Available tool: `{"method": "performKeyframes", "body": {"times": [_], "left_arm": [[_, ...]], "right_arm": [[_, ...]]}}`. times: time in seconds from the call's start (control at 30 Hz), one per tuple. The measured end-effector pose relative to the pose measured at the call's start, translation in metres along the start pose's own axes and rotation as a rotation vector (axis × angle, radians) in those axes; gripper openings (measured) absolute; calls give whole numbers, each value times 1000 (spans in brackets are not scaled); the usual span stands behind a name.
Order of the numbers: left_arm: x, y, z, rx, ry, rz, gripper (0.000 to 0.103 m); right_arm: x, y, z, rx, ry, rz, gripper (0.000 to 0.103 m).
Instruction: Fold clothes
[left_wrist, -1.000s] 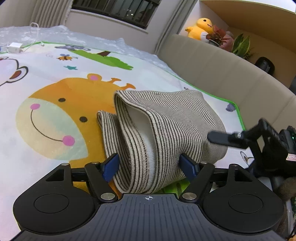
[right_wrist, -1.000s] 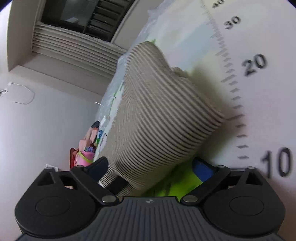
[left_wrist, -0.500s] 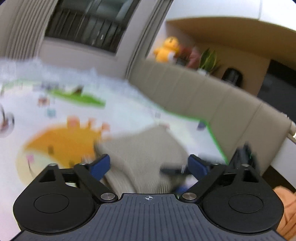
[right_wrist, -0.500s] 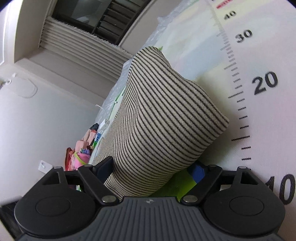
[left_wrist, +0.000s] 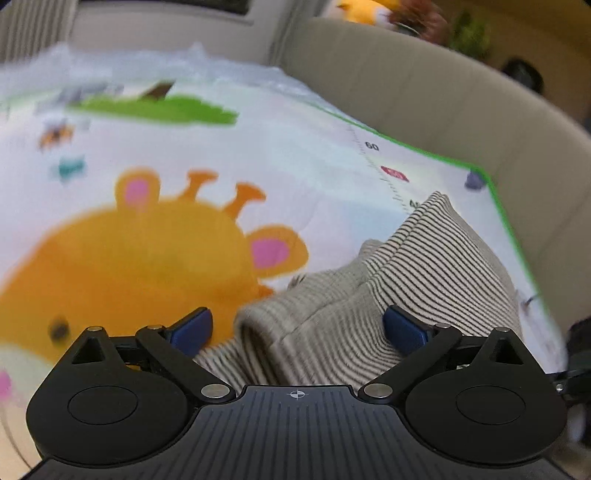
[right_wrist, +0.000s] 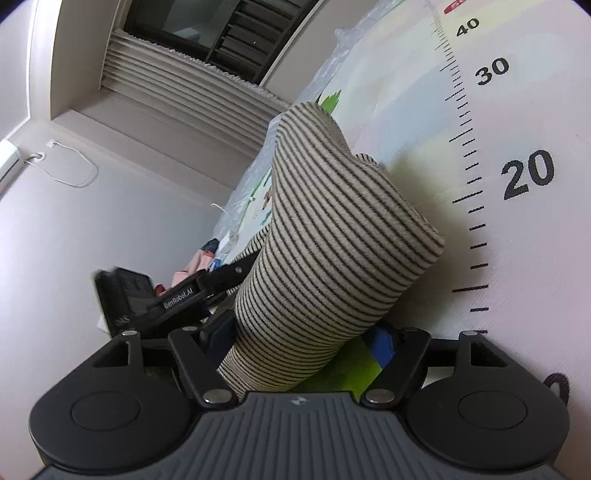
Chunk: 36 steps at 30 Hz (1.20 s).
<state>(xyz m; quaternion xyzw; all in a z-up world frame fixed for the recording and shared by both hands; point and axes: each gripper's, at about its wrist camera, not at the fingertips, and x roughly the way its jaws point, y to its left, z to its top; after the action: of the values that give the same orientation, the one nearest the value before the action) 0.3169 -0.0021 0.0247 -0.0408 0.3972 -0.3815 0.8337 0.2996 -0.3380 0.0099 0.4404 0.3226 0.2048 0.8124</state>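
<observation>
A beige, dark-striped knit garment (left_wrist: 424, 280) lies folded in a bundle on the play mat (left_wrist: 155, 236). My left gripper (left_wrist: 297, 328) has its jaws opening wide over the garment's near edge. The cloth lies between the blue pads (left_wrist: 192, 328), and the left pad stands apart from it. In the right wrist view the same garment (right_wrist: 332, 236) rises as a thick roll between the fingers of my right gripper (right_wrist: 301, 339). Its jaws are closing around the roll, and a strip of green mat shows beside the blue pad (right_wrist: 382, 345). The left gripper's black body (right_wrist: 155, 299) sits just left of the roll.
The mat carries an orange giraffe print and a printed ruler scale (right_wrist: 469, 177). A beige sofa back (left_wrist: 424, 92) curves along the mat's far and right edges, with a yellow plush toy (left_wrist: 362, 9) and plants above it. Colourful clothes (right_wrist: 199, 262) are piled at the far end.
My left gripper let go of the striped fold, opened wide and swung sideways. The right gripper's jaws narrowed around the roll, and the left gripper came into the right wrist view.
</observation>
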Motion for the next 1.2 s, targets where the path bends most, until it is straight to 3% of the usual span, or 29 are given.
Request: {"method": "performKeyframes", "body": {"times": [0.17, 0.27, 0.4, 0.5, 0.67, 0.83, 0.97, 1.03, 1.07, 1.2], "left_arm": [[-12, -8, -19, -46, 0, -24, 100], [-23, -27, -31, -47, 8, -47, 92], [-36, -56, -53, -47, 9, -134, 92], [-35, -87, -76, -42, 27, -232, 92], [-31, -142, -109, 67, 54, -298, 94], [-61, -138, -116, 98, 36, -273, 94], [-110, -108, -116, 79, -46, -202, 95], [-128, -90, -112, 40, -112, -148, 95], [-132, -82, -108, 11, -146, -115, 92], [-120, -59, -94, -121, -210, -53, 70]], "right_arm": [[-19, 0, 4, -22, -4, -28, 70], [-37, 3, 11, -73, -5, -88, 68], [-67, 14, 32, -180, -55, -206, 64], [-74, 15, 46, -212, -36, -265, 64], [-63, 28, 40, -302, -20, -338, 64], [-58, 65, 20, -468, -12, -368, 65], [-68, 107, -12, -737, -74, -423, 66], [-68, 124, -27, -826, -109, -431, 77], [-69, 132, -35, -853, -126, -423, 85], [-51, 137, -74, -856, -85, -400, 87]]}}
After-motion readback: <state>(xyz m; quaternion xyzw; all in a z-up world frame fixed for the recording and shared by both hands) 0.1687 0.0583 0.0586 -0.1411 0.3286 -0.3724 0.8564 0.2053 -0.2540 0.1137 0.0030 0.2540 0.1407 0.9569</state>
